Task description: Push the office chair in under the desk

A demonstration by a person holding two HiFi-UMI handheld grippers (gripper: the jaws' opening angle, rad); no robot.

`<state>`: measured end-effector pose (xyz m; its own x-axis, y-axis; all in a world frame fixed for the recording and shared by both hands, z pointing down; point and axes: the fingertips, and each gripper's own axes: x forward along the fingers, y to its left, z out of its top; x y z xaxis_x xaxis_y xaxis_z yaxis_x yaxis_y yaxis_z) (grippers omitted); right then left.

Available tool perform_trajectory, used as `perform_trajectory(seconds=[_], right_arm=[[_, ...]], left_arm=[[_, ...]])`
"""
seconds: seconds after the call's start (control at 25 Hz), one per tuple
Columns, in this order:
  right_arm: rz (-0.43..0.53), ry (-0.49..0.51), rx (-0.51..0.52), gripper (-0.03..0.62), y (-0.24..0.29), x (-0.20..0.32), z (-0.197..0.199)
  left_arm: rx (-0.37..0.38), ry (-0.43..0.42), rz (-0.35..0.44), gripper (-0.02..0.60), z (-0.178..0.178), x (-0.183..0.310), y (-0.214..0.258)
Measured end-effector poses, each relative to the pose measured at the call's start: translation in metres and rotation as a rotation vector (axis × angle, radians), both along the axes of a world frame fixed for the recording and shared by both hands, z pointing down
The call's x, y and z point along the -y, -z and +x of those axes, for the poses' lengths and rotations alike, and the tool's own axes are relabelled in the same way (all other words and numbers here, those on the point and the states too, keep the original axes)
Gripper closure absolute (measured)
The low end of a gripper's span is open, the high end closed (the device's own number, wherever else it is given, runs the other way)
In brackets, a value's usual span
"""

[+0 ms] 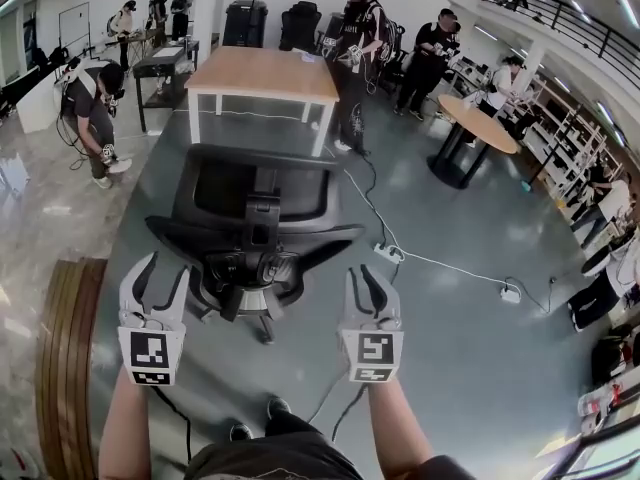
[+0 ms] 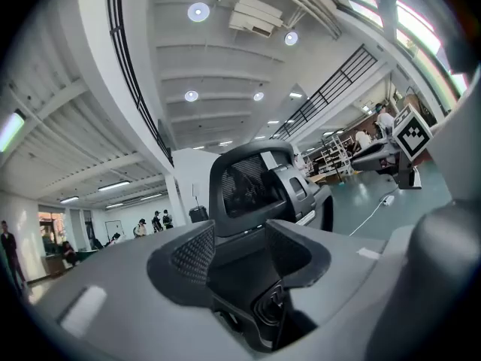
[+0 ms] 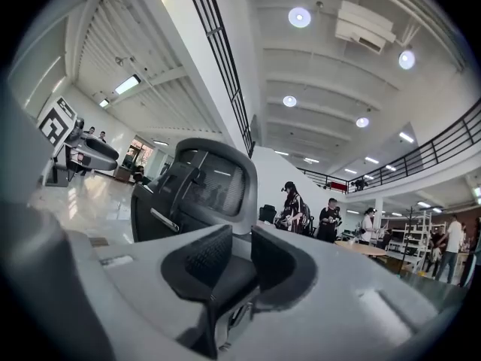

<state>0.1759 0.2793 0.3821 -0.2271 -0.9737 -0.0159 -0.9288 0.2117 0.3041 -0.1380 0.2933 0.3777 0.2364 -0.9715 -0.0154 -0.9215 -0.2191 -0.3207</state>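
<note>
The black office chair (image 1: 255,208) stands on the grey floor with its mesh back turned toward me. The wood-topped desk (image 1: 262,74) with white legs is well beyond it, apart from the chair. My left gripper (image 1: 168,266) hovers just behind the chair's left side, open and empty. My right gripper (image 1: 361,270) is behind the chair's right side, its jaws a narrow gap apart with nothing between them. In the left gripper view the gripper (image 2: 240,250) looks at the chair's back (image 2: 255,183). In the right gripper view the gripper (image 3: 242,250) points past the chair (image 3: 203,183).
A white cable and power strip (image 1: 389,253) run across the floor right of the chair. A round table (image 1: 478,123) stands at the right, a dark side table (image 1: 163,67) left of the desk. A person (image 1: 95,108) crouches at left; several others stand behind the desk.
</note>
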Motion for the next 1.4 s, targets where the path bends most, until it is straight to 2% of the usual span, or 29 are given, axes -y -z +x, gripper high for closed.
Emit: perform_trajectory(seconds=[0.12, 0.24, 0.36, 0.56, 0.8, 0.92, 1.04, 1.16, 1.4], right_arm=[[-0.034, 0.022, 0.021, 0.526, -0.007, 0.021, 0.011], [-0.048, 0.051, -0.005, 0.514, -0.013, 0.042, 0.016], [-0.063, 0.098, -0.034, 0.497, -0.019, 0.06, 0.016], [-0.074, 0.143, -0.037, 0.477, -0.029, 0.083, 0.015], [-0.082, 0.208, -0.175, 0.362, -0.038, 0.087, -0.004], [-0.107, 0.189, -0.272, 0.319, -0.055, 0.086, -0.007], [-0.103, 0.147, -0.328, 0.312, -0.06, 0.089, -0.005], [-0.11, 0.113, -0.362, 0.309, -0.061, 0.095, -0.003], [-0.11, 0.073, -0.481, 0.303, -0.065, 0.103, -0.005]], left_arm=[[-0.015, 0.037, 0.013, 0.35, 0.003, 0.016, 0.002], [0.012, 0.068, -0.002, 0.348, 0.005, 0.031, -0.003], [0.007, 0.101, -0.002, 0.347, 0.004, 0.044, -0.006], [0.041, 0.144, -0.019, 0.328, 0.002, 0.058, -0.014], [0.133, 0.134, -0.051, 0.293, 0.0, 0.064, -0.025], [0.152, 0.117, -0.041, 0.291, -0.004, 0.068, -0.029], [0.177, 0.09, -0.044, 0.271, -0.006, 0.071, -0.035], [0.236, 0.072, -0.061, 0.239, -0.008, 0.074, -0.043], [0.374, 0.084, -0.075, 0.218, -0.014, 0.081, -0.057]])
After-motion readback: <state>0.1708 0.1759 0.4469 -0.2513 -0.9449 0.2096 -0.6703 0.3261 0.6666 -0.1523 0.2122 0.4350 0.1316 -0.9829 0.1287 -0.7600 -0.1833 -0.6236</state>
